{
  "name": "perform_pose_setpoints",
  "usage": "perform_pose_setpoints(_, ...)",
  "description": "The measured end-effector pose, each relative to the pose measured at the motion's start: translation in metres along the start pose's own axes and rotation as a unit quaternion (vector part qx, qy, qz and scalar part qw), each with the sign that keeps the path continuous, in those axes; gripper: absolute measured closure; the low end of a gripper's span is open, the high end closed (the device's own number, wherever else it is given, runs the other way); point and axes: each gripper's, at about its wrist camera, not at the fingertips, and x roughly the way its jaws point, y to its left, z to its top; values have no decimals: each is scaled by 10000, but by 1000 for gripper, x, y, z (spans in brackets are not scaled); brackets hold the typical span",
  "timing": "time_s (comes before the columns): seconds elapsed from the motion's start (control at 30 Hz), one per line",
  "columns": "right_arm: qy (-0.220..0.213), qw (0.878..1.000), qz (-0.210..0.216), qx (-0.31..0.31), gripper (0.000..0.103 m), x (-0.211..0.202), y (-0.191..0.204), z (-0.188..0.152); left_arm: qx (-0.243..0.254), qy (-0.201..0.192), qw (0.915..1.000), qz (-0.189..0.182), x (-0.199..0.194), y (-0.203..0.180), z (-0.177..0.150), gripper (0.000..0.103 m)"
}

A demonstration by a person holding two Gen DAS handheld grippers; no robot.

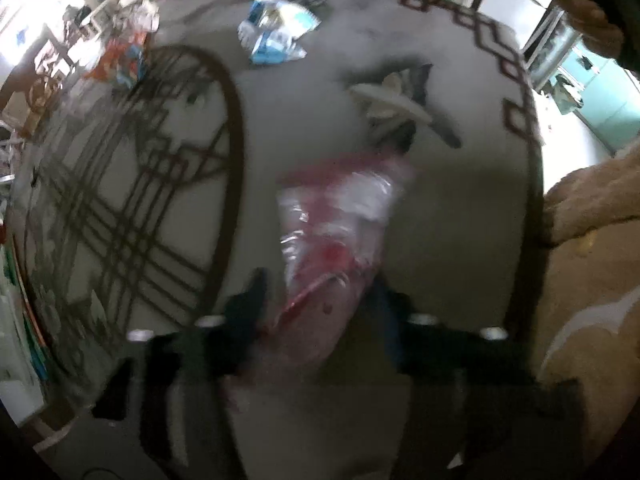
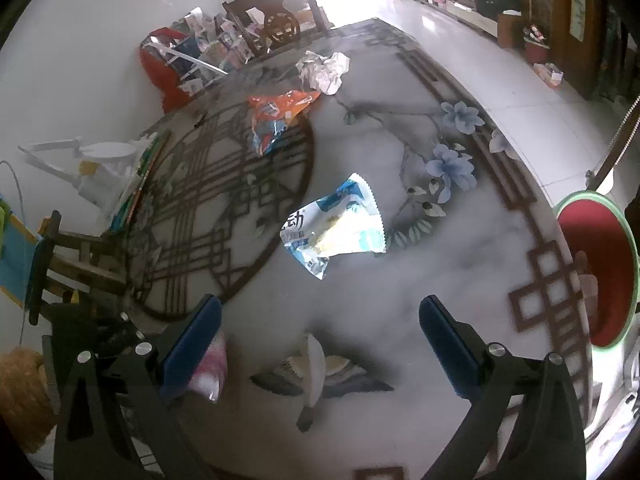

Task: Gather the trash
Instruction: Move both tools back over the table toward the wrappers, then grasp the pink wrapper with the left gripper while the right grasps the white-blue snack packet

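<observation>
The left gripper (image 1: 320, 292) has its jaws pinched on a pink-and-clear bag (image 1: 336, 216) that hangs ahead of its tips: light, limp, slick. The right gripper (image 2: 320, 320) gapes wide and empty; a crinkly blue wrapper (image 2: 334, 228) lies ahead, best pinched at an edge.

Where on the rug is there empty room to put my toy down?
Bare rug lies between the blue-white wrapper and the brown lattice border. It is crowded farther off, around the orange wrapper and crumpled paper.

Blue-white snack wrapper (image 2: 334, 229): large dark character "动" legible; remaining print unreadable.
</observation>
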Motion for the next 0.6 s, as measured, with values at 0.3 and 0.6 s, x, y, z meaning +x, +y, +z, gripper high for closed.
perform_pose_setpoints(0.3,234,9997,-91,-73,8,20,9,7,-1678,-571,9821,-634,-11,46,4,74)
perform_pose_setpoints(0.6,522,9966,-368,-519,8,69,15,45,-3458,-1293,9246,-943,-25,84,16,74)
